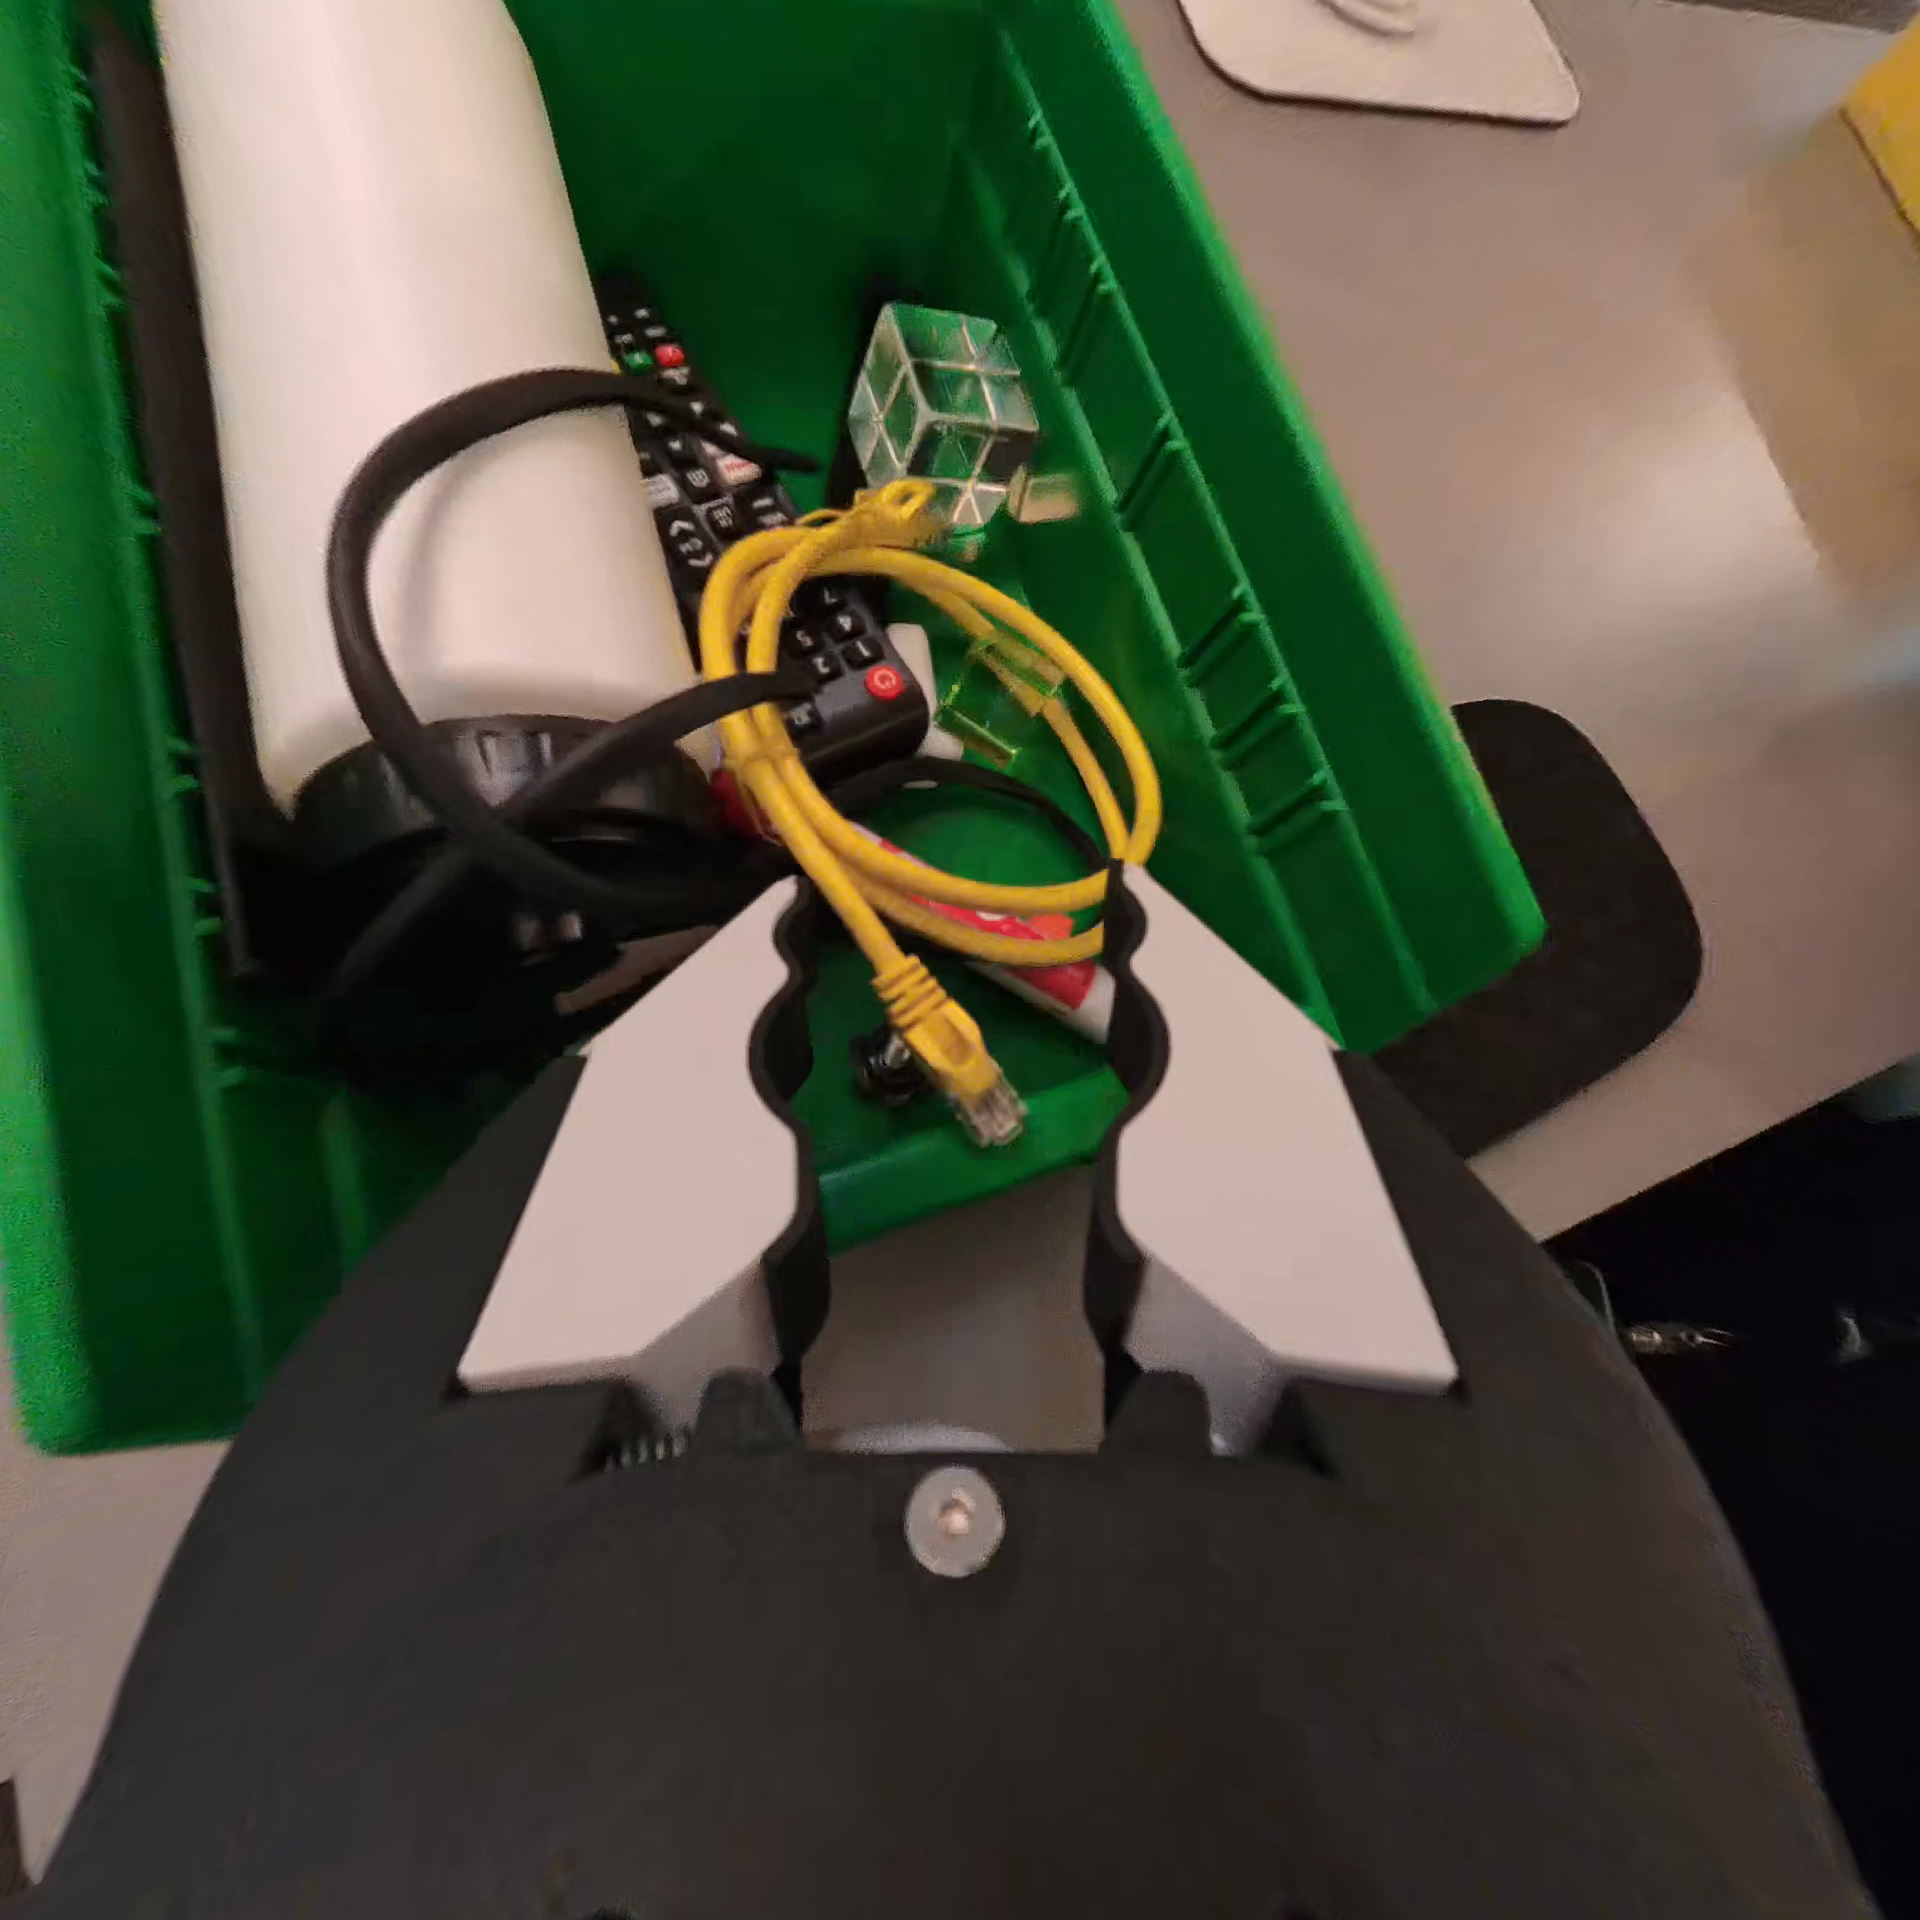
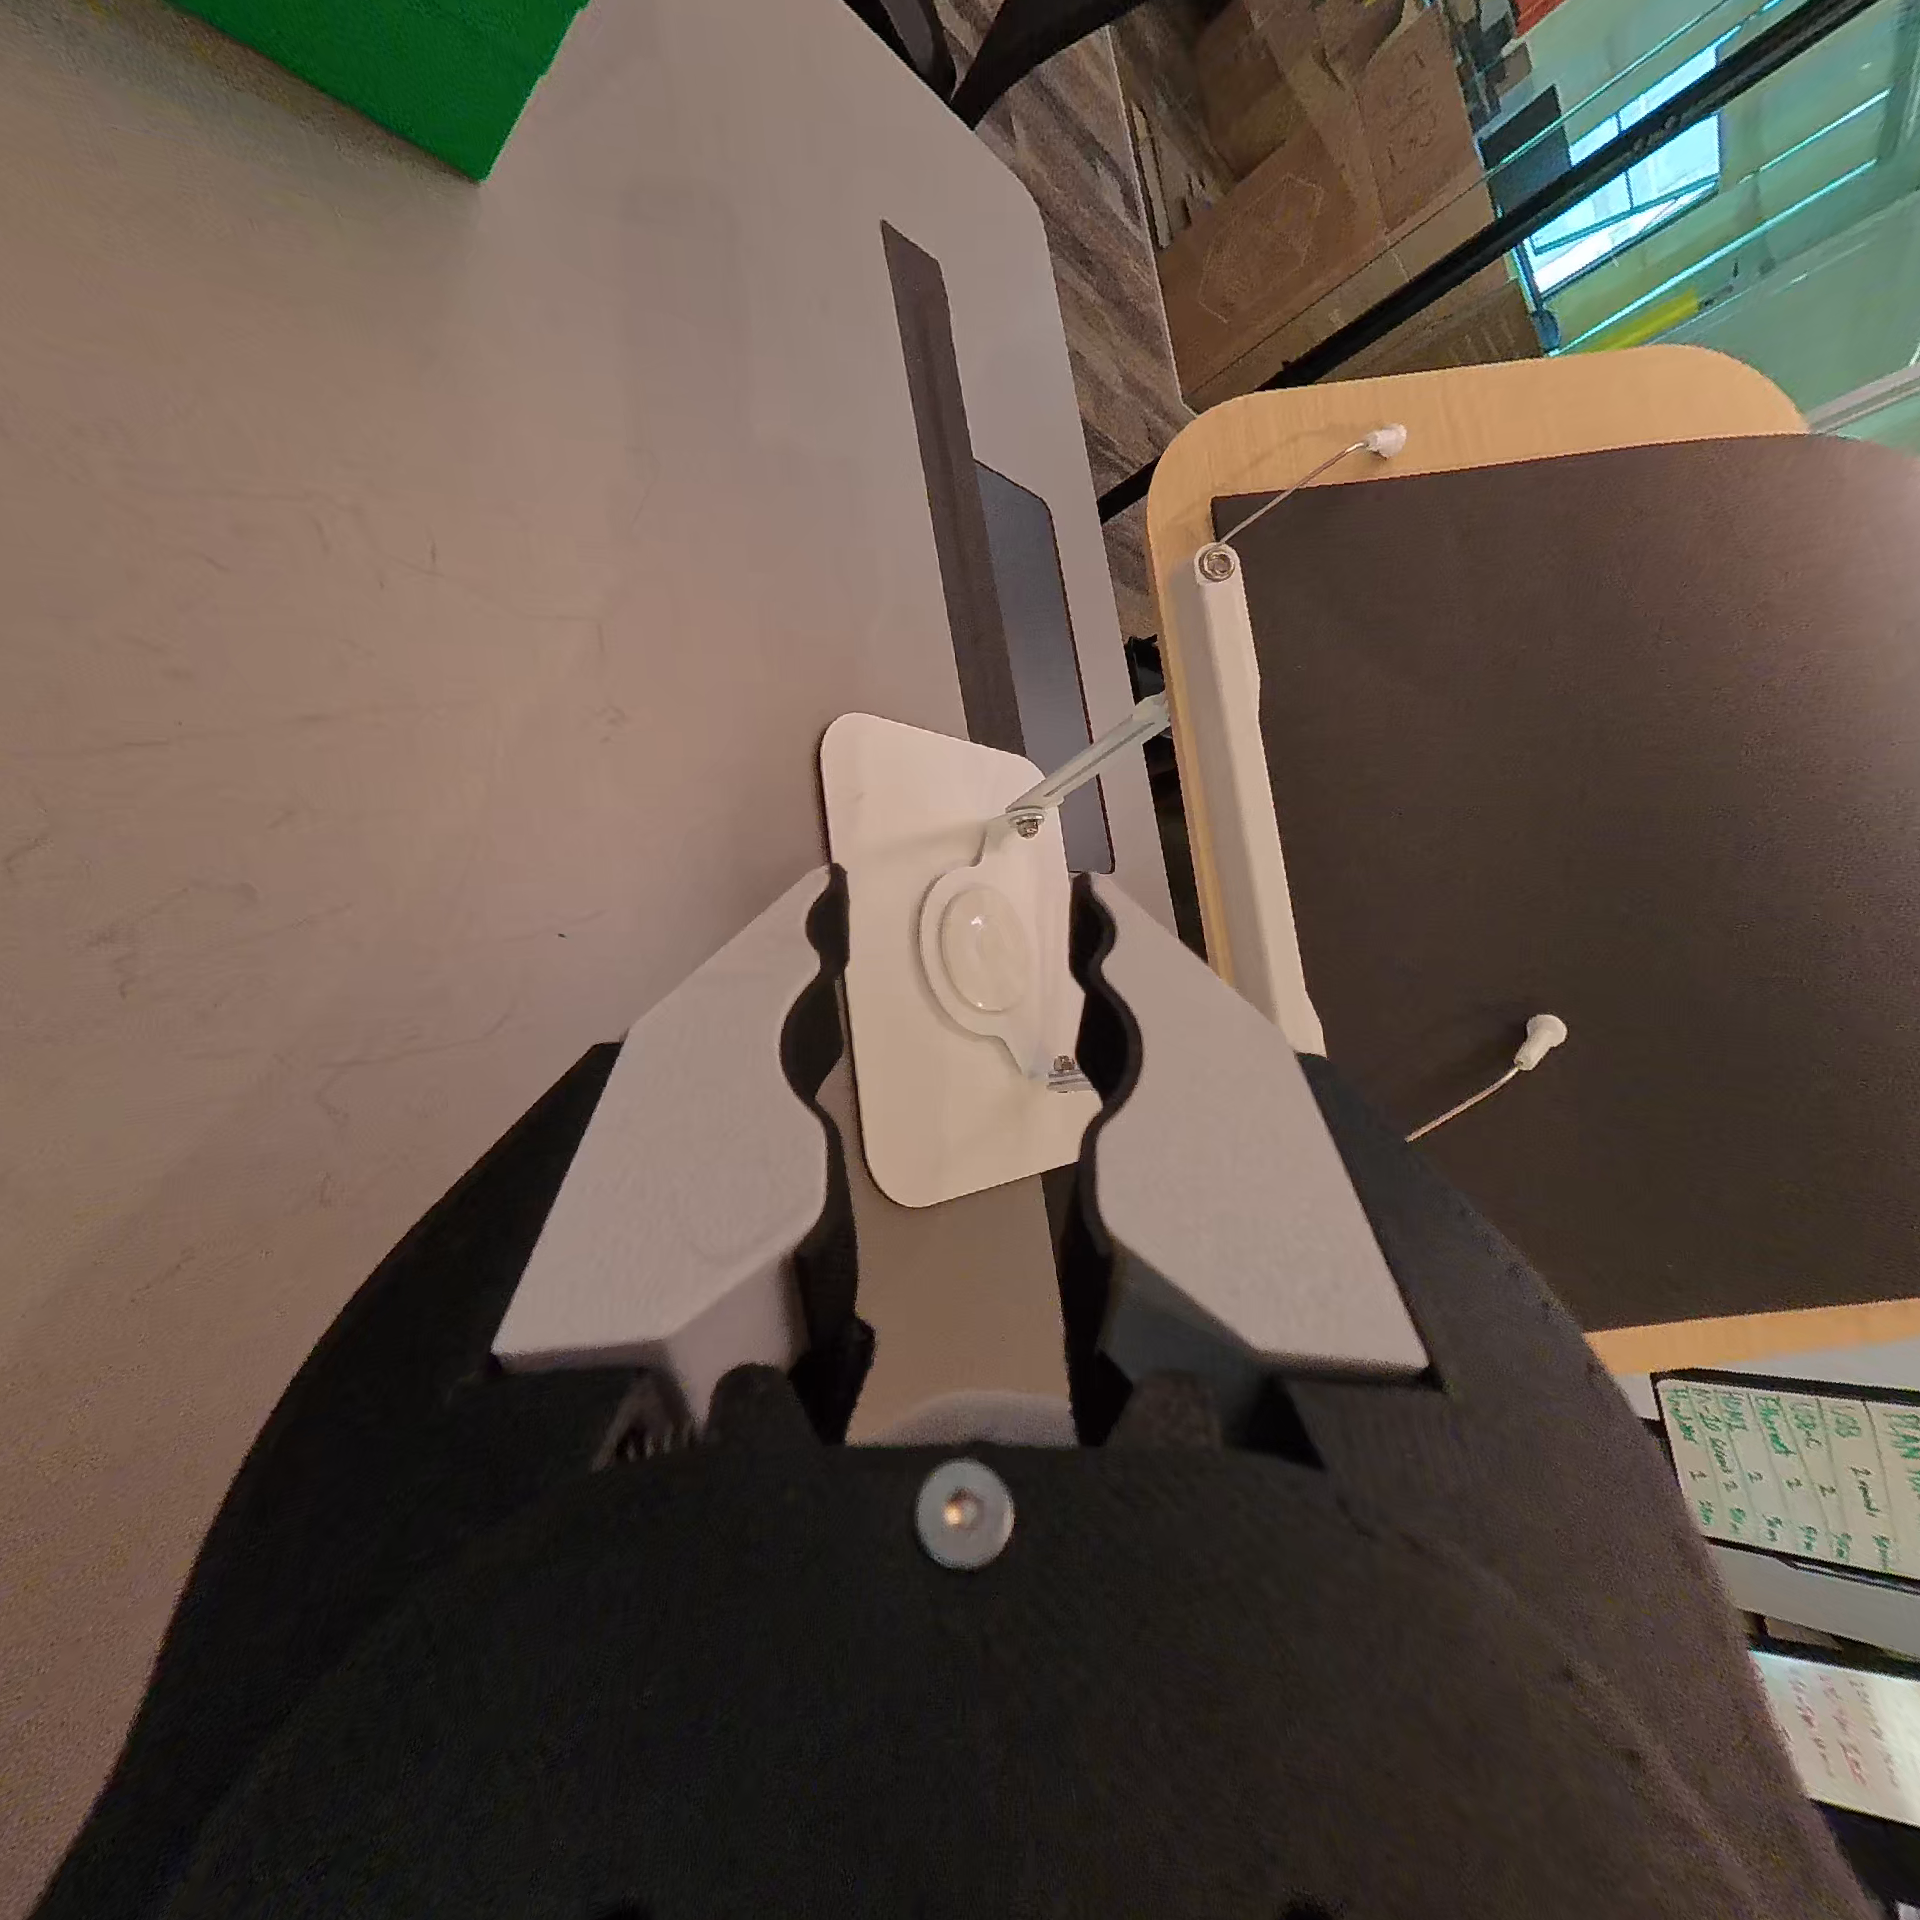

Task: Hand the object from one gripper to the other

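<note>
My left gripper (image 1: 961,883) is open and empty, hovering over the near end of a green bin (image 1: 1247,623). A coiled yellow network cable (image 1: 920,1003) lies on top of the bin's contents; its near plug shows in the gap between my fingers, with no finger touching it. A black remote (image 1: 717,499), a clear cube (image 1: 940,416), a black cable (image 1: 353,582), a white roll (image 1: 395,364) and a red-and-white tube (image 1: 1039,982) also lie in the bin. My right gripper (image 2: 958,883) is open and empty above the grey table (image 2: 416,623).
A white plate with a clear dome (image 2: 935,1132) sits on the table under the right gripper. A wooden board with a black panel (image 2: 1558,831) stands to the right. The bin's corner shows in the right wrist view (image 2: 416,62). A black mat (image 1: 1558,904) lies beside the bin. The left gripper's tips are roughly 45 cm from the right gripper's.
</note>
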Available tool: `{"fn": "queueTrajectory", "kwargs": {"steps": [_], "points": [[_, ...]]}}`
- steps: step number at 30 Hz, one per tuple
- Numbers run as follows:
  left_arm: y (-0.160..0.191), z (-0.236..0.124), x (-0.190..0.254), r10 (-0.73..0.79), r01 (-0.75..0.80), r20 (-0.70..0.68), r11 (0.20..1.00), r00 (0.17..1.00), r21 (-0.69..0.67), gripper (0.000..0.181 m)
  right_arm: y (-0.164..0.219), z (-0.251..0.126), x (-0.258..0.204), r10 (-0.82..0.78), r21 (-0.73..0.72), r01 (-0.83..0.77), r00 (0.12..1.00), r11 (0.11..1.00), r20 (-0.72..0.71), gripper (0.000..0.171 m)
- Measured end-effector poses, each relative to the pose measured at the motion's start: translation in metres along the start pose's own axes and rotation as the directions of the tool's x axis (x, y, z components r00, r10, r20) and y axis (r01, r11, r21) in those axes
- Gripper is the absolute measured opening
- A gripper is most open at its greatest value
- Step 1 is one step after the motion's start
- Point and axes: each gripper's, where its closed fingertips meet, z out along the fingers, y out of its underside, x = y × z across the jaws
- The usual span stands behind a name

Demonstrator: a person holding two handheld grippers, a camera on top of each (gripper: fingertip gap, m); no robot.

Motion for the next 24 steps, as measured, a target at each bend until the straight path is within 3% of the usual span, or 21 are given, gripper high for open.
{"fn": "queueTrajectory", "kwargs": {"steps": [3,8,12,18,24], "points": [[0.002,0.006,0.006,-0.007,0.007,-0.014,1.000,1.000,-0.008,0.065,0.000,0.001,-0.002,0.001,0.003,-0.001,1.000,1.000,0.008,0.041],[0.018,0.025,-0.011,0.061,-0.032,0.162,0.984,0.985,-0.174,0.054,-0.001,0.002,-0.005,-0.007,0.000,0.007,1.000,1.000,0.011,0.041],[0.008,0.030,-0.026,0.099,-0.051,0.290,0.984,0.952,-0.169,0.028,-0.001,0.000,-0.002,-0.004,0.007,0.004,1.000,1.000,0.006,0.041],[-0.009,0.002,-0.024,0.152,-0.114,0.392,0.986,0.908,-0.118,0.013,-0.006,-0.007,0.001,-0.001,0.028,0.001,1.000,1.000,-0.002,0.040],[-0.034,-0.030,-0.017,0.327,-0.276,0.535,0.945,0.779,-0.175,0.009,-0.010,-0.008,-0.003,-0.017,0.037,0.017,1.000,0.999,0.000,0.040]]}}
